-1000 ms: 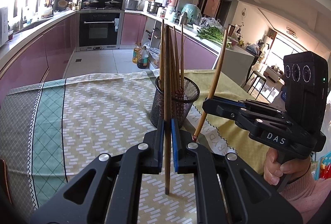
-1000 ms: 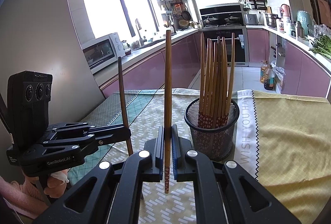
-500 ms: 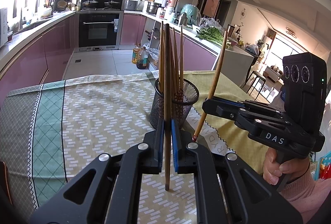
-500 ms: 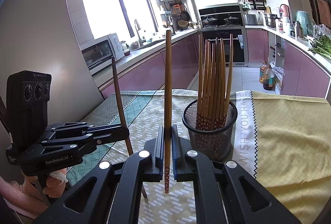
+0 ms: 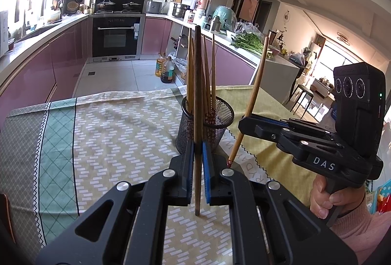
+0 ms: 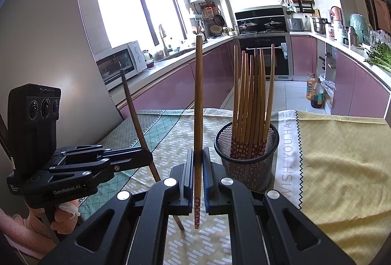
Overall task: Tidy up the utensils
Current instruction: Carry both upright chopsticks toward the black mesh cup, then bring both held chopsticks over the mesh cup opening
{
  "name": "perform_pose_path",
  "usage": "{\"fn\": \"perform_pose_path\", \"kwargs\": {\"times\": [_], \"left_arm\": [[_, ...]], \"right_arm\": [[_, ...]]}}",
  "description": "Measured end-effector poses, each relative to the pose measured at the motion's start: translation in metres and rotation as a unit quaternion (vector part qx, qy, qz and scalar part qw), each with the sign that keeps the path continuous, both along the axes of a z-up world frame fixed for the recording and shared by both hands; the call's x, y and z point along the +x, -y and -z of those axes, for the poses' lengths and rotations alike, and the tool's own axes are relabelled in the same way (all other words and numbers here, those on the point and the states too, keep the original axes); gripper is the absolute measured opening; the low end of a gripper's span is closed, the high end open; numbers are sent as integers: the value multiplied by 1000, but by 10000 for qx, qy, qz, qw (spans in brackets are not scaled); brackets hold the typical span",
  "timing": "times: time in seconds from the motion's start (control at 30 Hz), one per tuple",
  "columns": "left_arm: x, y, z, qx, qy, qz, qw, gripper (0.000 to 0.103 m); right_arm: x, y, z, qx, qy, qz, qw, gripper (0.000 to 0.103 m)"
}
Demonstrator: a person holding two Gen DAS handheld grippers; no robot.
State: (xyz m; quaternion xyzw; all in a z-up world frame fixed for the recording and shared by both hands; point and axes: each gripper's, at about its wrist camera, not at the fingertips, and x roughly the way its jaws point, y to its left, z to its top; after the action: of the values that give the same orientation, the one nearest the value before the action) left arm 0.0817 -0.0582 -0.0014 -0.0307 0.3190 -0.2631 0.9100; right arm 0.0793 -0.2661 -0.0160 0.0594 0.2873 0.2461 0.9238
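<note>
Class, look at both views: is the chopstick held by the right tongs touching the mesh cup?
Apart. In the right wrist view, tablecloth shows between the chopstick in the right tongs and the mesh cup.

The left wrist view looks forward along its own fingers, close over the tablecloth [image 5: 110, 133], facing the oven [image 5: 114, 37] wall with the living room off to the right. The right wrist view sits equally low and near, facing the window [image 6: 132, 8] and counter. Both share the mesh holder [image 5: 207, 128] and each other's device
</note>
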Motion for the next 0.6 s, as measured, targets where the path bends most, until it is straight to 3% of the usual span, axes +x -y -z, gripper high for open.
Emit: {"fn": "perform_pose_path", "kwargs": {"times": [0.6], "left_arm": [[1, 0, -2, 4, 31, 14, 10000, 8]], "right_arm": [[3, -4, -5, -17, 72, -12, 10000, 6]]}}
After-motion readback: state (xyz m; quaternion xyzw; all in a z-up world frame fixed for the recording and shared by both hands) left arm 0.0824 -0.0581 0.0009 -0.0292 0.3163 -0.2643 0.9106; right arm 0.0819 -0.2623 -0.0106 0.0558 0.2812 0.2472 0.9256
